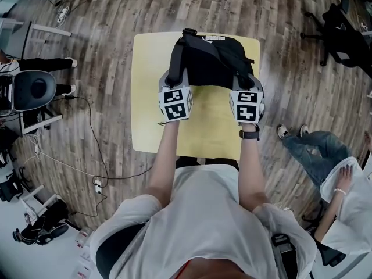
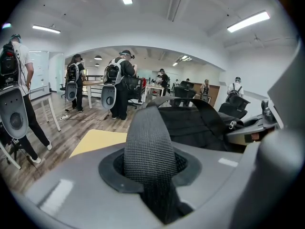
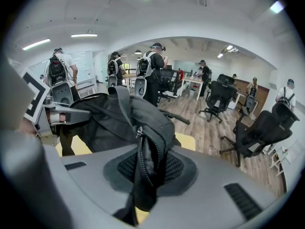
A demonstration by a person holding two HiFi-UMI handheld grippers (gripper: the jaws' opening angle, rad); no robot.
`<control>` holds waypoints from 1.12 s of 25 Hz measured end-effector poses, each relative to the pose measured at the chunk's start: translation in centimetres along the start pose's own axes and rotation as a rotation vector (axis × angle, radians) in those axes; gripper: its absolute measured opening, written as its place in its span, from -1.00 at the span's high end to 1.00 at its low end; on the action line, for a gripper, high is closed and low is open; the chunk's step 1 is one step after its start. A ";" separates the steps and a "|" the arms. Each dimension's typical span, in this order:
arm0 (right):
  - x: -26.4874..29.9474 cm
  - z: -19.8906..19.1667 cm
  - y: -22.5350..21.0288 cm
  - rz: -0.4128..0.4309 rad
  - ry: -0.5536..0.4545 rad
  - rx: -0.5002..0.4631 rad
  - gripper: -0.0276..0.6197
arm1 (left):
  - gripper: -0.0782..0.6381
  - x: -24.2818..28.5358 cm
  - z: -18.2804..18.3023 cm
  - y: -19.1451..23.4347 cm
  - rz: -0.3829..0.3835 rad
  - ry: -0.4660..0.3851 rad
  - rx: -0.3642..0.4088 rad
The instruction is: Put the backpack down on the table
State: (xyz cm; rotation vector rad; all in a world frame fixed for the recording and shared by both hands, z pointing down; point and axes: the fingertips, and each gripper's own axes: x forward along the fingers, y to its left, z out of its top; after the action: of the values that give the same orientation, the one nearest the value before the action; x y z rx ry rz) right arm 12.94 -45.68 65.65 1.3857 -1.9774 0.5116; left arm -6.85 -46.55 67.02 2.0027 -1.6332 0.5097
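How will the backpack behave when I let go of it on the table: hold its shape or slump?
Probably floppy: the backpack folds and bunches where the right gripper pinches its zipper edge. The webbing strap in the left gripper bends freely, so it likely drops limp. Soft and wide over the table, it seems unlikely to roll.

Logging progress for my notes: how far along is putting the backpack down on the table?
Done: the backpack is over the far half of the yellow table; whether it rests there is unclear. In hand: the left gripper clamps a strap, the right gripper its zippered edge. Left: settle it, then release both.
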 end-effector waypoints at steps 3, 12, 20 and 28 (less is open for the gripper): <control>0.9 -0.9 -0.3 0.000 0.017 0.000 0.78 | 0.51 1.0 -1.0 -0.1 -0.001 0.020 0.001; 3.4 -3.4 -0.4 0.002 0.050 0.003 0.77 | 0.51 3.5 -4.3 0.1 -0.011 0.067 0.018; 4.9 -5.9 -0.2 0.049 0.081 -0.010 0.72 | 0.27 4.3 -6.4 -0.3 -0.036 0.098 0.053; 4.8 -7.7 -0.2 0.059 0.094 0.007 0.18 | 0.03 4.0 -8.3 0.0 -0.058 0.155 0.104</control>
State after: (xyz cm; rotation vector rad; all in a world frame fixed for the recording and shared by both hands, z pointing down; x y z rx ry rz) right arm 14.36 -43.96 74.47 1.2867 -1.9465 0.5999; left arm -5.79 -44.75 76.04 2.0236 -1.4792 0.7228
